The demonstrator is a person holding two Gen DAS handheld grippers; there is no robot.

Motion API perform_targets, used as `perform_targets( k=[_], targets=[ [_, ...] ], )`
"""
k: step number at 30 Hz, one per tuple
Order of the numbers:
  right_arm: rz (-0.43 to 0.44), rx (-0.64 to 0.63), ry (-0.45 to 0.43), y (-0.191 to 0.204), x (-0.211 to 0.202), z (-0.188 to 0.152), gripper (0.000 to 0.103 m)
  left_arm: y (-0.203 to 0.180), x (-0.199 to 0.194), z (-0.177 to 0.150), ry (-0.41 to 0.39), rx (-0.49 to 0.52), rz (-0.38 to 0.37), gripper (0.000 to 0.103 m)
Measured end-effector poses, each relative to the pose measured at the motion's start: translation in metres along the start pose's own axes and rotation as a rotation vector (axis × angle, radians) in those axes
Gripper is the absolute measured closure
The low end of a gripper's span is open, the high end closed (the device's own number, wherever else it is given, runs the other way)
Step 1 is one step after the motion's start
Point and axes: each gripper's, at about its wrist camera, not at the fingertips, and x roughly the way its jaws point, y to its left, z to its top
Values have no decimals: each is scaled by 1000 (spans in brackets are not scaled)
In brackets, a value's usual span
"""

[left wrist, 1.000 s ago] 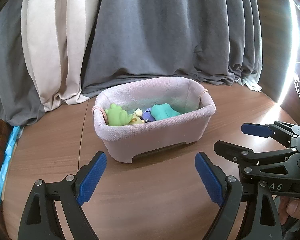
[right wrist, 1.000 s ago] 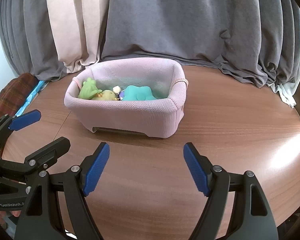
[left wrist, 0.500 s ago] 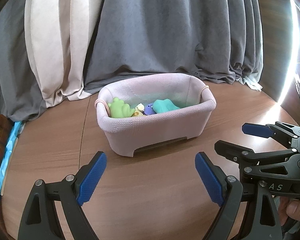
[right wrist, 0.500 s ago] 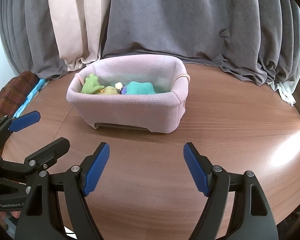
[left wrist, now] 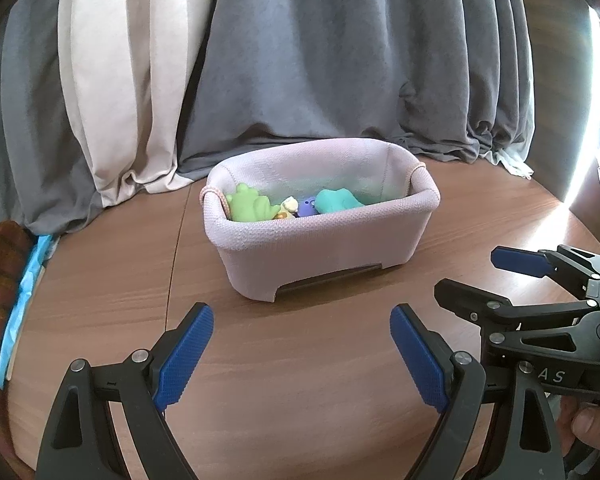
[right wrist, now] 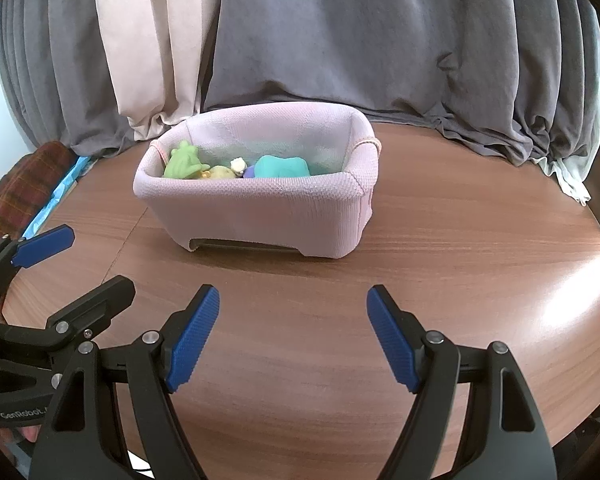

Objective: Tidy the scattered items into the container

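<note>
While both of my hands hang empty over the near edge of the tabletop [right wrist: 440,240], I judge the tidying close to done, if not finished. My left hand-held gripper [left wrist: 302,354] has its blue pads spread wide with nothing between them, and my right hand-held gripper [right wrist: 293,334] is spread just as wide and just as empty. Each shows in the other's view, low and side by side, both pointing forward at the same target and held level above the wood, touching nothing. Ahead of the fingertips the brown surface lies bare as far as I can see; no loose item shows on it in either view, though the far side behind the basket [left wrist: 320,240] is hidden from me. Farther on, near the middle of the tabletop, the pink basket stands upright, well apart from both pairs of pads. Inside it sit a green toy [left wrist: 250,208], a small pale toy [left wrist: 289,205], a purple toy [left wrist: 307,208] and a teal toy [left wrist: 338,201], packed close together below the rim. Behind the basket hang grey and cream curtains [right wrist: 340,40]. What is left, I think, is only a check for strays.
</note>
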Motion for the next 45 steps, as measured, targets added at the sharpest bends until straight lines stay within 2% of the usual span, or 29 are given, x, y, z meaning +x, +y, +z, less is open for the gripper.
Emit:
perform_targets(
  k=[45],
  targets=[
    [-29, -6, 7, 0, 2, 1, 29, 2, 2, -3, 14, -35, 28, 15]
  ],
)
